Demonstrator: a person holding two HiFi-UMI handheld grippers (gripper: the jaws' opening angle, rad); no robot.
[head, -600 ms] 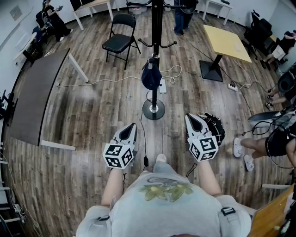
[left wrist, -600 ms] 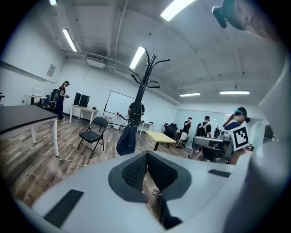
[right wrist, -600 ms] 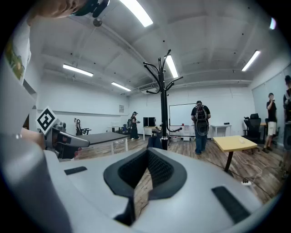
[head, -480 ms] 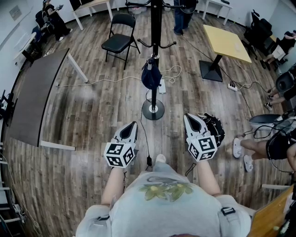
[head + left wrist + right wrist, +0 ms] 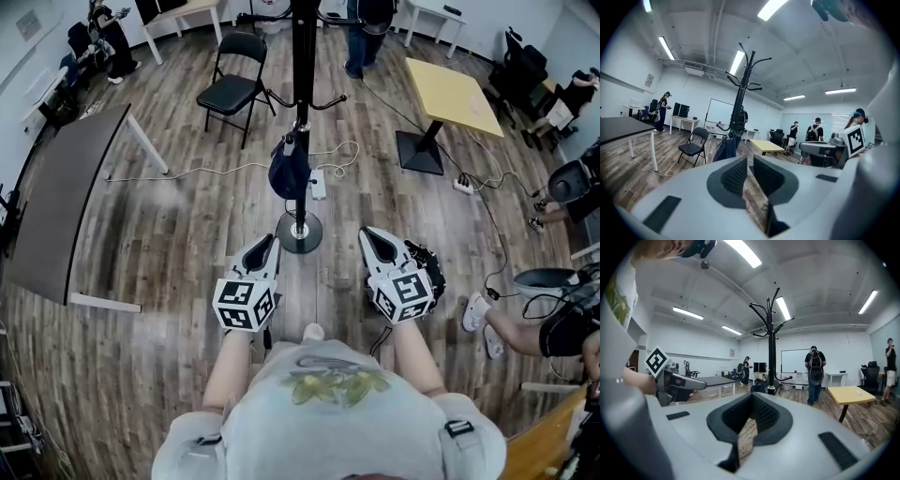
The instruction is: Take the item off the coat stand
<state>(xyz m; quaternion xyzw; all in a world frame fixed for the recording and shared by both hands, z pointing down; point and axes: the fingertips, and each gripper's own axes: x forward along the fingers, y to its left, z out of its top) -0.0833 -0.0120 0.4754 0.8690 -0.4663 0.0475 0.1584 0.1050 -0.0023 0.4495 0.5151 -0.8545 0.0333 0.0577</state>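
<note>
Standing a little short of the tall black metal coat stand (image 5: 303, 56), the person holds both tools low and well apart from it, so the step in hand looks like the approach before any grasp. The task's thing, a dark blue soft fabric item (image 5: 289, 171), hangs from a low hook against the pole, above the round base. Whether it is a cap or a small bag is too small to tell.

The left hand-held gripper (image 5: 263, 246) has its jaws drawn to a narrow slit with nothing between them. The right hand-held gripper (image 5: 373, 236) likewise has its jaws together and empty. Neither can take the fabric as it stands, so whichever is used should spread its jaws wide before it reaches the item.

In my judgement, a good way is to come in level with the item, pinch a thick fold or strap near the hook rather than the loose bottom, then lift up and away so the loop clears the hook tip instead of dragging the stand. The free tool could steady the pole. A white power strip (image 5: 319, 185) and its cords lie on the wooden plank floor (image 5: 169, 234) just beside the base, so footing there needs care.
</note>
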